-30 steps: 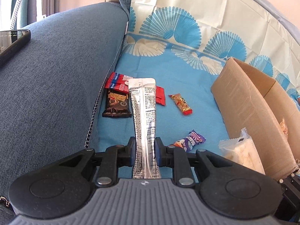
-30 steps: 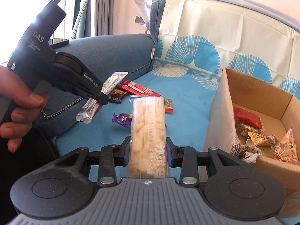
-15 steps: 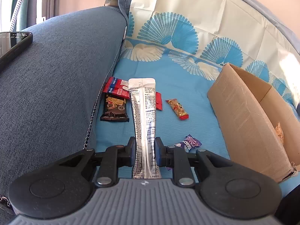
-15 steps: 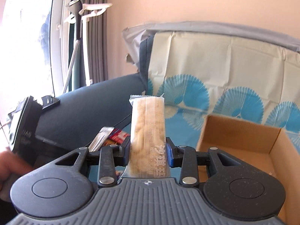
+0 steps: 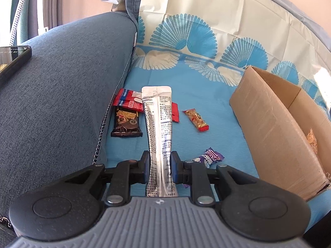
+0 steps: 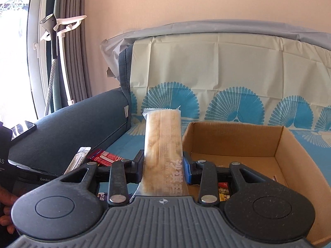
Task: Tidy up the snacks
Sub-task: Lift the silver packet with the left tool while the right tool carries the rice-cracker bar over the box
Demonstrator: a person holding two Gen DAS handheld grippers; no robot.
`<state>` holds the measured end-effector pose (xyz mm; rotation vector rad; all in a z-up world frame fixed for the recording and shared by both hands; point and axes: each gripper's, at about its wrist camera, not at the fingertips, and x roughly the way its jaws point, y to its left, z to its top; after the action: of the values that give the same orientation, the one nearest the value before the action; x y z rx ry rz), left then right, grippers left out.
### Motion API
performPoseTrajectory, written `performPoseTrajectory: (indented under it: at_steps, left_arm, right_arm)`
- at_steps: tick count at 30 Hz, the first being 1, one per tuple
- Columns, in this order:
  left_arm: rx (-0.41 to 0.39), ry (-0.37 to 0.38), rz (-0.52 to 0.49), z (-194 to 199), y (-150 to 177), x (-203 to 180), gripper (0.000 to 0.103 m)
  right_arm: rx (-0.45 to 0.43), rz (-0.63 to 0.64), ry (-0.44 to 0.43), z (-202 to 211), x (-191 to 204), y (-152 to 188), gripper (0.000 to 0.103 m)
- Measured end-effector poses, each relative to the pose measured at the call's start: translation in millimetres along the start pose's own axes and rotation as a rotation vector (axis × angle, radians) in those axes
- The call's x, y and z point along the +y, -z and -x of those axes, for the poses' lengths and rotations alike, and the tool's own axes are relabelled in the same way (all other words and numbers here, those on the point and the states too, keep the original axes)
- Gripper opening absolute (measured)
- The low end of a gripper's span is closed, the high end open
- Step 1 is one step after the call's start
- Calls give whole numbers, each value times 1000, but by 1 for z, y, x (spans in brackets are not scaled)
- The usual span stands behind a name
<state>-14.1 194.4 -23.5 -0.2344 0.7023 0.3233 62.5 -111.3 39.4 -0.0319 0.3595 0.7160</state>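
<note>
The right gripper (image 6: 163, 167) has lifted its clear pastry packet (image 6: 163, 146) from low over the blue sofa cover to beside the cardboard box (image 6: 289, 144), its view tilting up to wall and curtains. In the left wrist view, that packet has gone from beside the box's wall (image 5: 269, 128); the purple candy (image 5: 211, 157) now lies exposed.

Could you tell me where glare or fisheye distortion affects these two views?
Right wrist view: the window at far left is blown out white. Left wrist view: a bright sun patch on the backrest cover; the cardboard box bows near the edge.
</note>
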Motion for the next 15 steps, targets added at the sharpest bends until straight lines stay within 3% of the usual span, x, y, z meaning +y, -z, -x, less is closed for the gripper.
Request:
performPoseTrajectory:
  at_steps: [15]
  left_arm:
    - [-112, -50, -62, 16, 2, -13, 23]
  right_arm:
    - [-12, -20, 22, 9, -19, 1, 38]
